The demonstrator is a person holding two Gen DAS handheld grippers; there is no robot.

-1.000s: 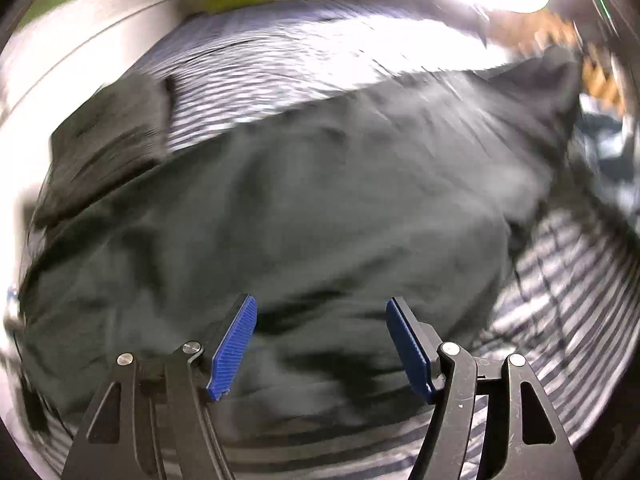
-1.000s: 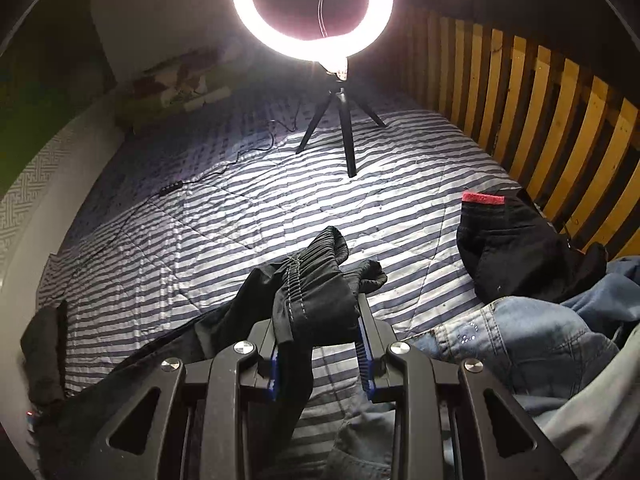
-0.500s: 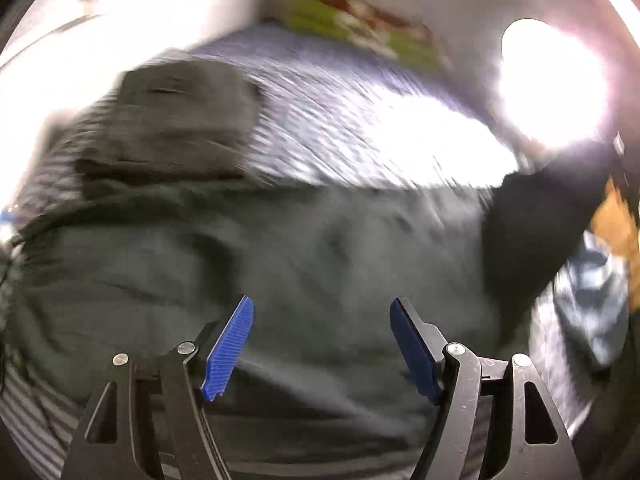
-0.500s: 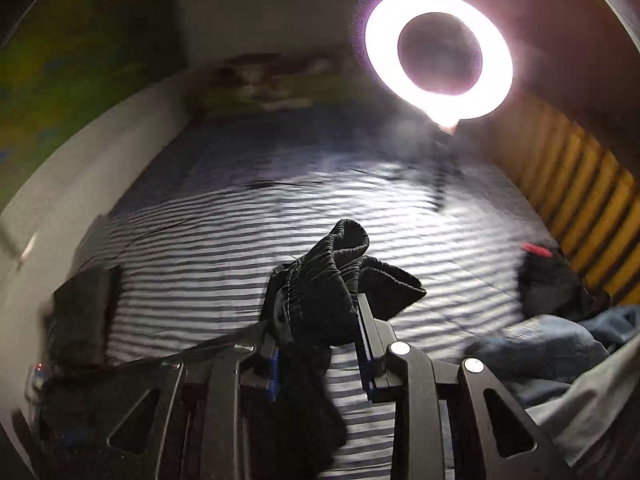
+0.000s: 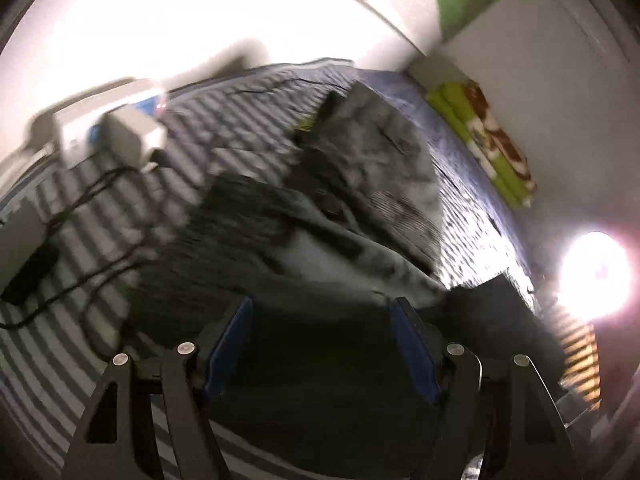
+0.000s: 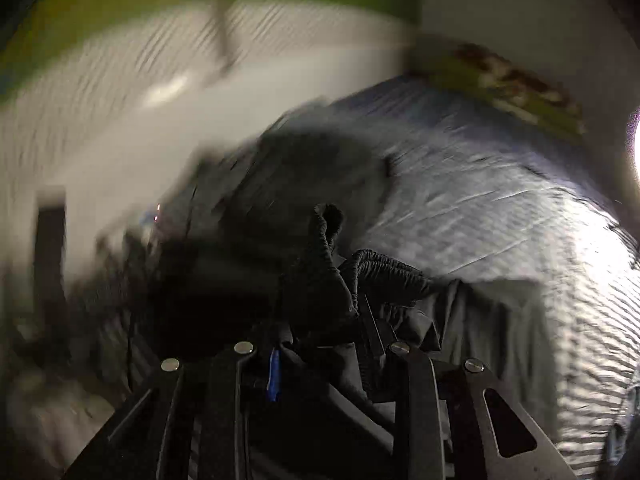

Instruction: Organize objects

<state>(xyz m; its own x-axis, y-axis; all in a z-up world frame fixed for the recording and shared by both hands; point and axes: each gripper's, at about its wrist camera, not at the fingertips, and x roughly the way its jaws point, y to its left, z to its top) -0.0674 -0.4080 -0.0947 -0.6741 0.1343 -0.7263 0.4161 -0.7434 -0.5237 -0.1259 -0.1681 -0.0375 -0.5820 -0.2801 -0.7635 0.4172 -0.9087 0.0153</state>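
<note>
A: State the cloth surfaces.
B: The striped bedsheet [image 5: 248,140] is woven cloth, matt, lightly rippled. The dark garment [image 5: 320,240] is soft matt cloth, creased; its waistband [image 6: 384,272] is ribbed and gathered.
A: Gripper hardware?
B: The left gripper [image 5: 320,348] has matt black plastic arms, blue ridged pads [image 5: 412,352] and bright metal screws. The right gripper [image 6: 320,344] is built alike.
A: Other items?
B: The folded blanket [image 5: 488,140] looks fleecy; the wall [image 5: 540,80] is smooth and matt.
</note>
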